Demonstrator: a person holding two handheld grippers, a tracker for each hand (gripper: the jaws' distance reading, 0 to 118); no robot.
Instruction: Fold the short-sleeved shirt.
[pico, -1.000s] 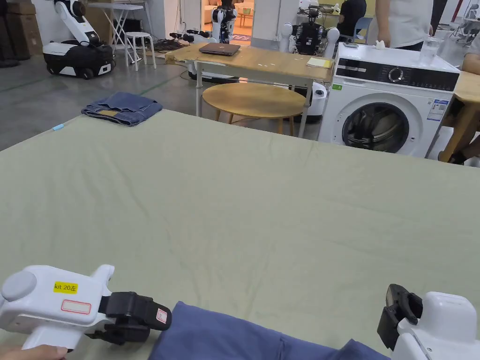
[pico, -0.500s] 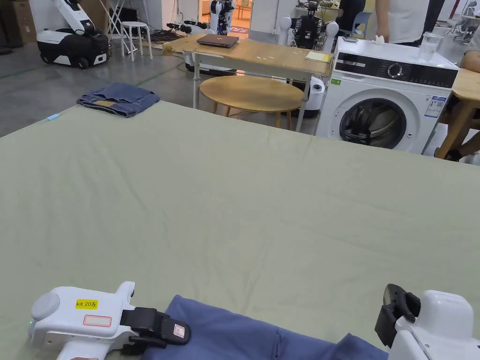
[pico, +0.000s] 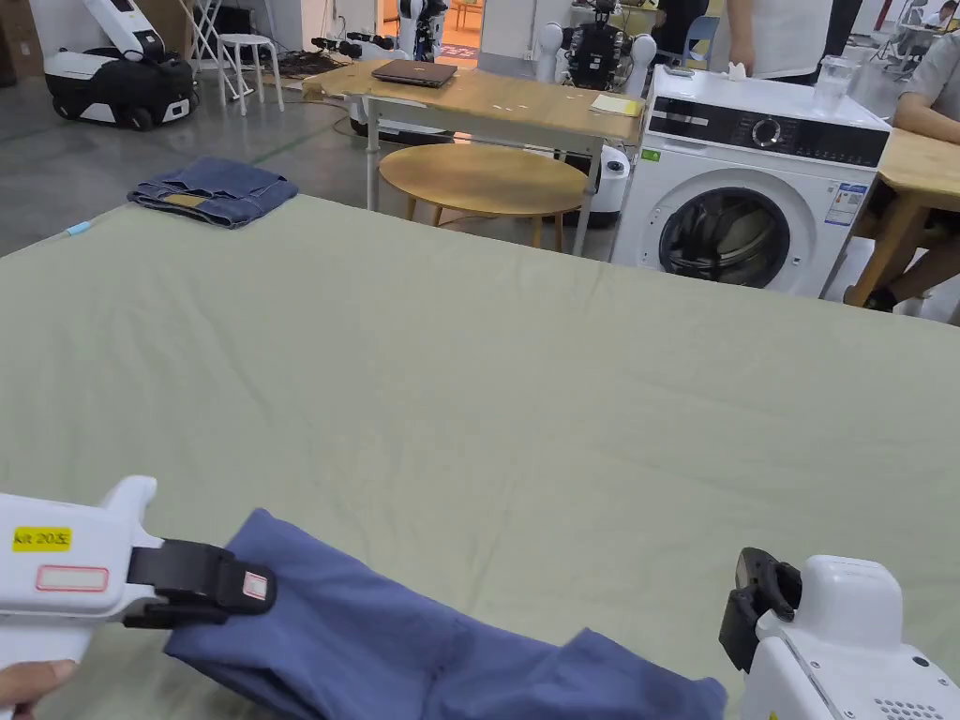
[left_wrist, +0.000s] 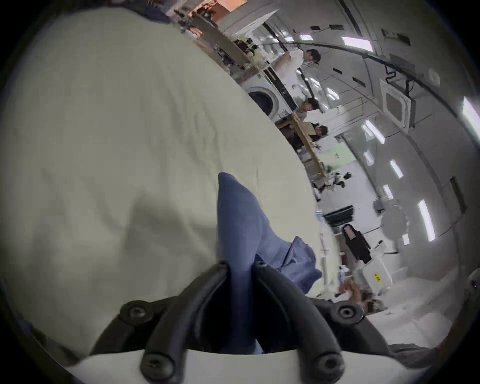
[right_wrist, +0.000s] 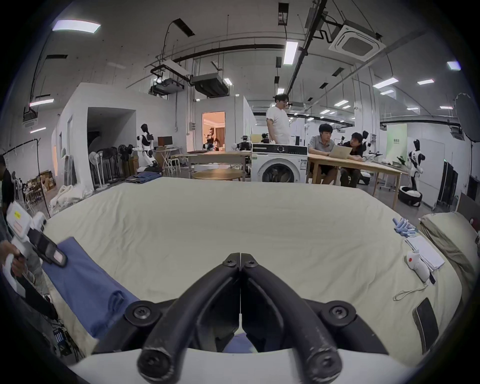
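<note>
Left gripper (left_wrist: 240, 267) lifted, soft blue shirt (pico: 375, 637) pinched

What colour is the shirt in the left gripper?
Plain blue shirt, clearest in the left gripper view.

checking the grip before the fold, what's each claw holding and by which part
The left claw is shut on the shirt, pinching a fold near its edge. The right claw is shut, tips empty.

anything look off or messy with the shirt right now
Yes. The blue shirt lies bunched and twisted at the near edge of the green sheet, not spread flat. The left hand-held gripper pinches one end of it, so it drapes in a rumpled band.
</note>
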